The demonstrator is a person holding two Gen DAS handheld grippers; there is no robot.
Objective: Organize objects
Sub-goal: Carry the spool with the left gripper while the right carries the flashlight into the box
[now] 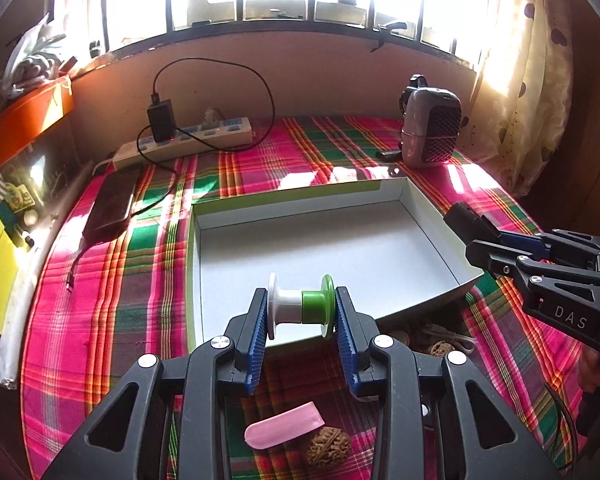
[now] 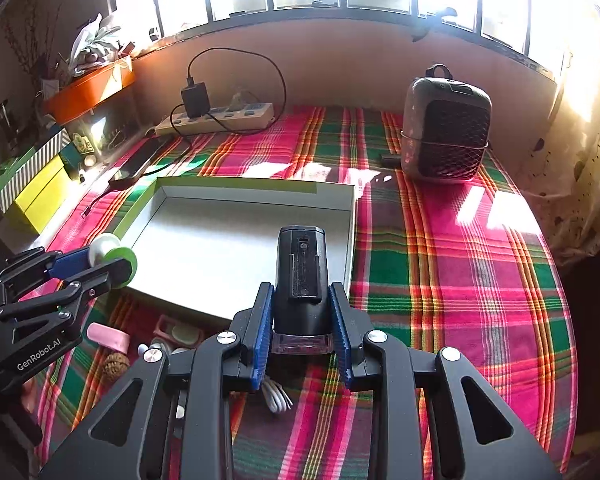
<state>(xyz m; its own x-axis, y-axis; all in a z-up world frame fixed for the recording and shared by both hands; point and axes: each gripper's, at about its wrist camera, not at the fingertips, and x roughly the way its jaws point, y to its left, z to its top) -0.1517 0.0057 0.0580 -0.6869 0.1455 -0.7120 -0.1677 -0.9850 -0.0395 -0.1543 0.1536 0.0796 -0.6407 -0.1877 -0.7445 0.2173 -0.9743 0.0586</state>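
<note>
A white-and-green spool [image 1: 302, 306] hangs crosswise over the near edge of the shallow white box [image 1: 428, 216], with my left gripper [image 1: 301, 322] shut on its two flanges. My right gripper [image 2: 302, 312] is shut on a black oblong device with a clear base [image 2: 301, 276], held above the box's near rim [image 2: 340, 200]. From the left wrist view the right gripper [image 1: 480, 240] comes in at the right with the black device [image 1: 466, 220]. From the right wrist view the left gripper [image 2: 100, 264] and the spool [image 2: 112, 258] show at the left.
On the plaid cloth near me lie a pink flat piece [image 1: 284, 430], a walnut [image 1: 328, 446], another walnut [image 2: 116, 364], a pink item [image 2: 108, 336], a white cable [image 2: 276, 398]. Farther back: a power strip with charger [image 1: 184, 142], a dark phone [image 1: 112, 208], a grey mesh-front speaker [image 1: 432, 132].
</note>
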